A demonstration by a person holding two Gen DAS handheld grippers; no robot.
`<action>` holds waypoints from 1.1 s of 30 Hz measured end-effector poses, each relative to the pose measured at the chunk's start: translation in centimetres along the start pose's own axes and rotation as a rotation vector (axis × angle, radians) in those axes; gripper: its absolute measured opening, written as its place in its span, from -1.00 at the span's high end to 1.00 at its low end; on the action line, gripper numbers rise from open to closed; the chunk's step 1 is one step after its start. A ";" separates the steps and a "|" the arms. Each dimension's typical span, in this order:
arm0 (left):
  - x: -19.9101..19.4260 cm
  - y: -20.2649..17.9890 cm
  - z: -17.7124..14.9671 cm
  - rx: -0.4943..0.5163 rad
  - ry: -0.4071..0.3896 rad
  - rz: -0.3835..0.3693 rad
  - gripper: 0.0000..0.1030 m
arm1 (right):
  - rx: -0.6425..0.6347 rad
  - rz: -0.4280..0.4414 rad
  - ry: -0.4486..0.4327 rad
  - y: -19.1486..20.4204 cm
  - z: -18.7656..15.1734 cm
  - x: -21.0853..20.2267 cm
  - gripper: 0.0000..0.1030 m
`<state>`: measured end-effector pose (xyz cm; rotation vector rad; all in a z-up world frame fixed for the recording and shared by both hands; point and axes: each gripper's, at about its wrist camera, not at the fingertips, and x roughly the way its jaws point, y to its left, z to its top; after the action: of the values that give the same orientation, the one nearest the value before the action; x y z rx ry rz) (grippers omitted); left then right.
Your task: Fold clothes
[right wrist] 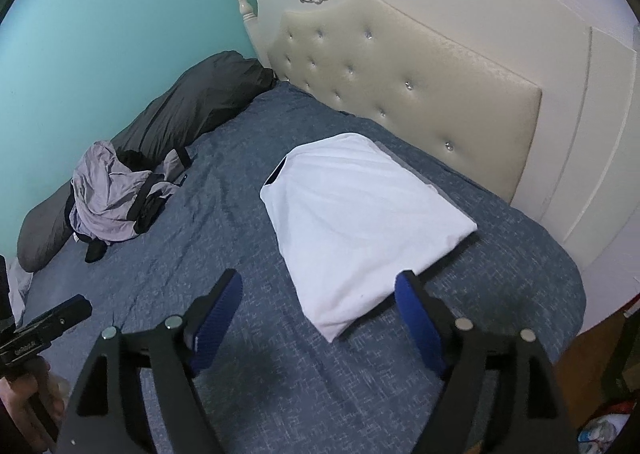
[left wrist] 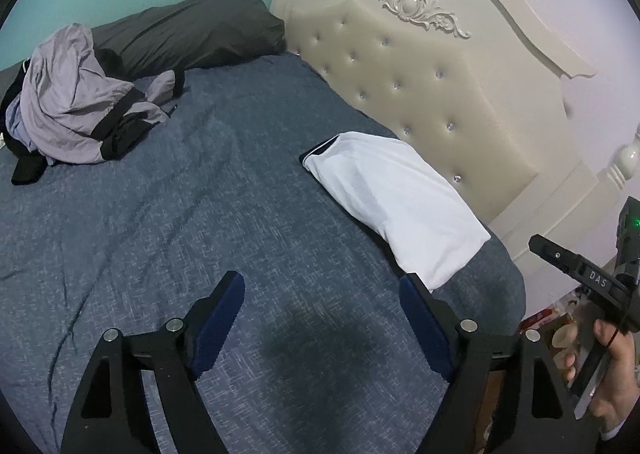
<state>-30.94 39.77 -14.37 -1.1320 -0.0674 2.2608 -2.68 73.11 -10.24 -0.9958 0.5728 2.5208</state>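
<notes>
Both hand-held grippers are hanging wide open over the bed point(left wrist: 160, 238), nothing between the pads.

Left hand-held gripper point(left wrist: 322, 318) is sitting at bottom centre of its view, pointing down at bare blue bedspread. Right hand-held gripper point(right wrist: 318, 314) is sitting at bottom centre of its own view, right pad just overlapping the near edge of the folded white shirt point(right wrist: 360, 221); whether it is touching, I cannot tell.

White shirt looks done: flat near the headboard point(right wrist: 420, 85), long axis running lower centre to upper centre-right.

Next job, as I read it, is the crumpled lilac-and-black clothes pile point(left wrist: 76, 109), lying upper left in both views, well apart from both tools, against the dark pillow point(left wrist: 192, 29). Left hand is probably nearer. The pile is showing no clear long axis or heading.
</notes>
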 end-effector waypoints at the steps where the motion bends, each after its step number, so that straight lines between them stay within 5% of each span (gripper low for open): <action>1: -0.2 0.0 0.0 0.002 -0.001 0.002 -0.61 | -0.002 0.001 -0.003 0.3 -0.1 -0.3 -0.58; 7: -1.1 -0.5 -0.2 0.029 -0.005 0.011 -0.63 | -0.008 -0.010 -0.011 1.6 -0.7 -1.5 -0.68; 11: -1.9 -0.5 -0.5 0.030 -0.013 0.013 -0.87 | -0.016 -0.017 -0.019 2.3 -1.3 -2.3 -0.75; 33: -5.8 -1.0 -1.7 0.071 -0.034 0.015 -0.99 | -0.015 -0.048 -0.015 4.6 -4.3 -6.4 -0.94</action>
<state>-26.51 37.14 -11.00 -1.0605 0.0073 2.2779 1.92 65.90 -7.52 -0.9839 0.5198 2.4917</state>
